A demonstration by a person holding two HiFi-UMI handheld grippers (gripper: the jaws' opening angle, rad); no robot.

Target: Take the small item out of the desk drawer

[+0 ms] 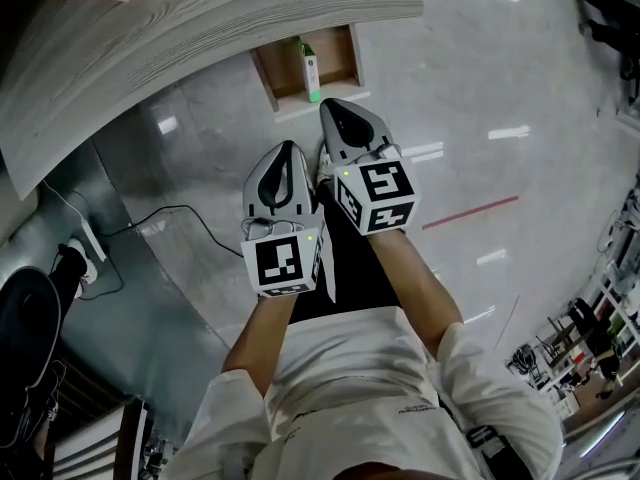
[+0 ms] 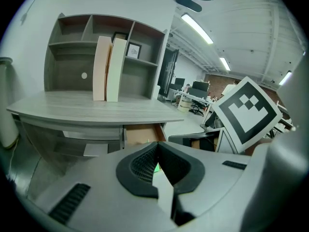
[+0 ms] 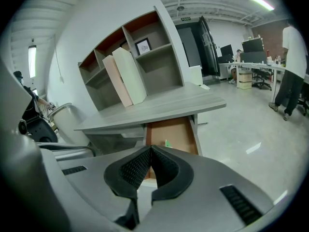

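**Head view: both grippers closed and empty, short of the open drawer**

Head view, looking steeply down. The left gripper (image 1: pixel 289 150) and the right gripper (image 1: pixel 332 108) are held side by side in front of the person. The right one is further forward, with its tip just short of the open drawer (image 1: pixel 268 80). The drawer stands out from under the grey wood-grain bench (image 1: pixel 200 28), above a pale glossy floor (image 1: pixel 500 78). The small item (image 1: pixel 311 70), a slim white object with a green end, lies lengthwise near the middle of the drawer, apart from both grippers. A black cable (image 1: pixel 165 213) trails across the floor at the left.

Left gripper view. The jaws meet at their tips and grip nothing. A speck of green shows through the small gap behind the tips, too small to identify. Beyond the jaws the drawer (image 2: pixel 142 133) projects from under the bench edge. On the bench two upright binders (image 2: pixel 110 69), one pinkish and one cream, stand touching each other in front of a grey shelf unit (image 2: pixel 67 37).

Right gripper view. The jaws are closed tip to tip with nothing between them. Past the tips lies the brown interior of the drawer (image 3: pixel 171 127). The small item (image 3: pixel 167 143) shows there as a green-and-white sliver, clear of the jaws. A person (image 3: pixel 293 66) stands well off at the right.
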